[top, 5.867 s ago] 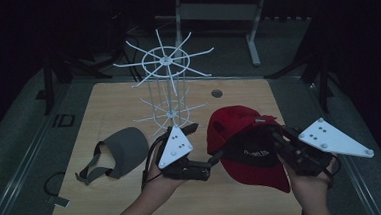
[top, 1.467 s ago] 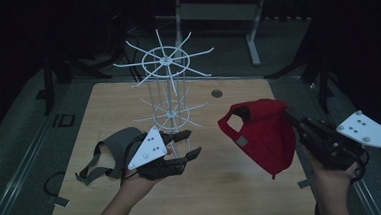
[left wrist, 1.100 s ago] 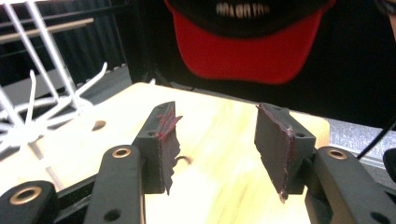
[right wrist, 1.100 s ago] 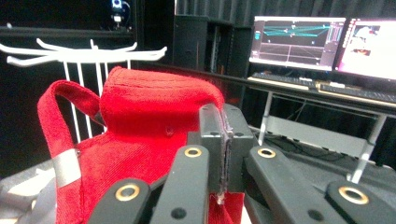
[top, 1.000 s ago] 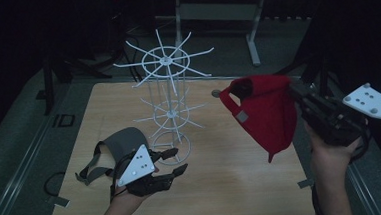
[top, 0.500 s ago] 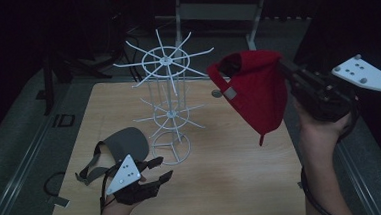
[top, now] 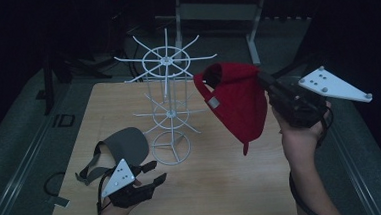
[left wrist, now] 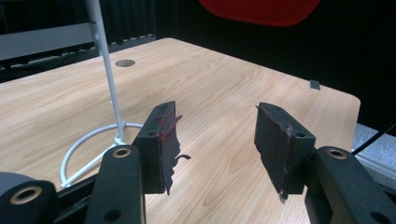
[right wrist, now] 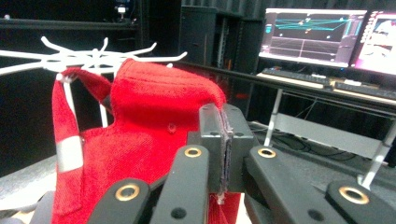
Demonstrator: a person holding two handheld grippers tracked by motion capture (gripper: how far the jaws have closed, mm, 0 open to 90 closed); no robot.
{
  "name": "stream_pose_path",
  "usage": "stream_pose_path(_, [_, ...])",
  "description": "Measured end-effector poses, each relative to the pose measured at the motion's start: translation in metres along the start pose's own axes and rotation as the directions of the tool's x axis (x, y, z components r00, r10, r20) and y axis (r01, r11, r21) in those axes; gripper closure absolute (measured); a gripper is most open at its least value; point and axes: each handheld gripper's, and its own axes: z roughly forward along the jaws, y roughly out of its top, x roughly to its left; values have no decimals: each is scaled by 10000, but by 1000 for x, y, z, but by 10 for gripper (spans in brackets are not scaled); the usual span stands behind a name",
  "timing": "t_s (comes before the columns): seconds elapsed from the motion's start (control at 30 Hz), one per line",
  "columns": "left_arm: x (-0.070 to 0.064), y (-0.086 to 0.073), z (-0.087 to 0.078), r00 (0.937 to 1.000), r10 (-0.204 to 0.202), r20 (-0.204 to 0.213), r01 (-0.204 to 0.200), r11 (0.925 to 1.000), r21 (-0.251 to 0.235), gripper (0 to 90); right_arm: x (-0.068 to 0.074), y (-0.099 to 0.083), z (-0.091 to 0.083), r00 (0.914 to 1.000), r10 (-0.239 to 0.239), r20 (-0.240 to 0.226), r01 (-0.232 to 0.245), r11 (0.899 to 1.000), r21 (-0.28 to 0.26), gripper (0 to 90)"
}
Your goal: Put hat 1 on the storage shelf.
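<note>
At the left edge of the wooden bench (top: 223,185), a grey cap (top: 123,146) lies brim-up with its strap trailing toward the near corner. Just in front of it, the left claw (top: 155,172) sits low over the bench top near the front edge, its hand coming in from below with the jaws pointing right and slightly away. In the left gripper view, that claw's jaws stand wide apart with nothing between them, bare wood showing through the gap, and the round foot of the white wire rack (left wrist: 109,93) lies just beyond the left jaw.

The white wire rack (top: 168,106) stands upright at the middle of the bench, its spoked top ring above a smaller ring of hooks.

To the right of it, a red cap (top: 236,102) hangs in the air, well above the bench, its upper edge close beside the rack's top spokes; whether they touch I cannot tell. The right claw (top: 264,80) has hold of it, the forearm raised steeply from the bottom right and the hand tilted toward the rack. In the right gripper view, the jaws are pressed together on the red fabric.
</note>
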Motion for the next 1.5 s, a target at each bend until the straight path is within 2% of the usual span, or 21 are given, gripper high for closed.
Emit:
stream_pose_path(0.27, [1,-3,-1,9999,-21,-100,21,10000,2,496,5,-18,1,9993,-40,-373,54,9993,364,887])
stream_pose_path(0.43, [4,-5,-3,9997,-92,-206,91,9999,-69,496,9,-33,0,9968,-9,-799,59,9980,625,884])
stream_pose_path(0.8, [5,-10,-7,9997,-115,-227,113,9999,-70,496,9,-54,-5,9889,299,-1456,-221,9982,551,848])
stream_pose_path(0.93, [6,-11,-10,9995,-90,-306,89,10000,-36,496,6,-58,-8,9862,366,-1612,-256,9972,699,750])
stream_pose_path(1.07, [8,-12,-15,9989,-170,-447,170,9999,-13,496,1,-61,-16,9878,276,-1532,-170,9974,703,660])
stream_pose_path(1.3, [12,-18,-23,9969,-201,-755,214,9996,160,497,-13,-73,-28,9928,3,-1202,95,9967,807,509])
stream_pose_path(1.37, [13,-20,-26,9962,-230,-840,248,9995,203,496,-17,-80,-30,9930,54,-1183,63,9951,985,449])
stream_pose_path(1.43, [15,-22,-29,9956,-277,-900,299,9993,239,497,-21,-88,-32,9962,61,-867,29,9947,1032,383])
stream_pose_path(1.5, [17,-24,-32,9944,-339,-999,366,9990,260,496,-25,-97,-34,9961,276,-834,-185,9941,1071,319])
